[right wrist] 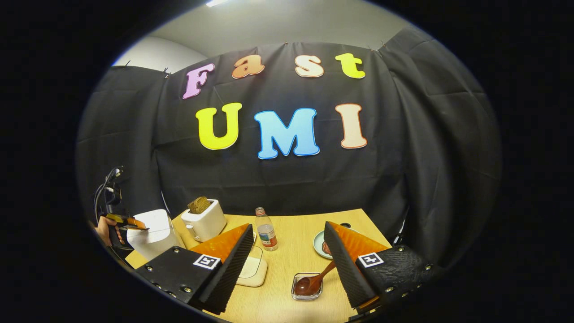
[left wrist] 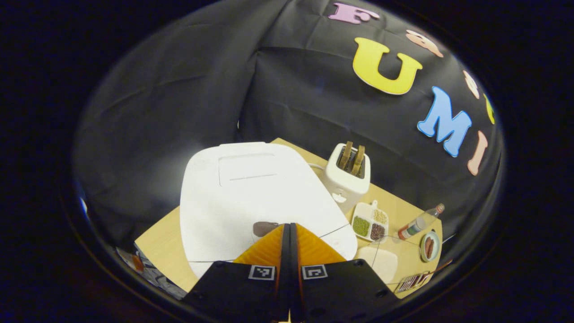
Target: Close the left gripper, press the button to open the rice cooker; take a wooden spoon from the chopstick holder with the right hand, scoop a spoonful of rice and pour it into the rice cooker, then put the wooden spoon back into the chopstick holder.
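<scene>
Two closed fingers of the left gripper (left wrist: 289, 229) hover just before the dark button (left wrist: 263, 228) (slightly left) on the rice cooker (left wrist: 251, 197). We judge a short forward press remains. Right gripper (right wrist: 289, 251) hangs agape.

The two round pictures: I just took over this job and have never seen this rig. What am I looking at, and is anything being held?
No robot here: a person holds a two-finger gripper in each hand, and a fisheye camera rides on each.

The left gripper view looks along the left gripper, whose fingers are shut together, tips at the dark button on the closed white rice cooker. Beside it stand a white toaster with bread slices, a white divided dish of beans and a clear plastic bottle.

The right gripper view looks along the right gripper, open and holding nothing. On the light wooden table below lies a brown wooden spoon, its bowl in a small clear glass dish. Far left, a hand holds the other gripper over the cooker.
</scene>
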Tool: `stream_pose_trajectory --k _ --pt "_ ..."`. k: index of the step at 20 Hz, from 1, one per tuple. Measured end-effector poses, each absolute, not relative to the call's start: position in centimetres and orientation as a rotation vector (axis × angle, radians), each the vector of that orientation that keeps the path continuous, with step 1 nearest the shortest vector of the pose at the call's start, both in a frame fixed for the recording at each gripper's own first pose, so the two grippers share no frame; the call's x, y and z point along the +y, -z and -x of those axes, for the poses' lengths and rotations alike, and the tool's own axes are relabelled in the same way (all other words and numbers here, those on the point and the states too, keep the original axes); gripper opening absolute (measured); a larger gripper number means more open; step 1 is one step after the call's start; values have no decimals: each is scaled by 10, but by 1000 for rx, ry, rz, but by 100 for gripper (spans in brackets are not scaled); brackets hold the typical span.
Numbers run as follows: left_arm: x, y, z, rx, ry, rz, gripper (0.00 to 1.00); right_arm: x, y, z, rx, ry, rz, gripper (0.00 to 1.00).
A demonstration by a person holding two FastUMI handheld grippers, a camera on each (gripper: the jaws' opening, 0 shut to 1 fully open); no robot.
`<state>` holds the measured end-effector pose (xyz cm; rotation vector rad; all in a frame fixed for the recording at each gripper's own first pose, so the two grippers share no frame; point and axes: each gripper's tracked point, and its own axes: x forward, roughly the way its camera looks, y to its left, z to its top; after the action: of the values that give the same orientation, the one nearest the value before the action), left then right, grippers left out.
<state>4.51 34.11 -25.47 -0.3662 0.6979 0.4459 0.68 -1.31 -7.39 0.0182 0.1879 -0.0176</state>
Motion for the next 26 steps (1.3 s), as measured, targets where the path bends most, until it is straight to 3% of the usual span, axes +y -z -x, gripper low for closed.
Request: stream_pose_trajectory --k 8,14,17,18,19,24,26 --pt "346 256 -52 749 -454 358 8 -15 76 -10 187 25 -48 96" --pt "379 133 -67 427 -541 152 10 -22 72 -11 170 24 -37 96" --pt "345 78 -67 296 -475 129 17 -28 66 -12 144 19 -32 96" --pt "333 62 -62 244 -461 108 27 -31 64 -13 136 17 -31 96" --pt "320 46 -58 187 -444 79 30 -36 65 -13 131 17 -27 96" --pt "218 -21 -32 -36 -302 -83 99 -66 98 -29 205 21 -48 96" --pt "181 -33 -15 -107 -237 -108 100 -83 121 -35 252 45 -83 96"
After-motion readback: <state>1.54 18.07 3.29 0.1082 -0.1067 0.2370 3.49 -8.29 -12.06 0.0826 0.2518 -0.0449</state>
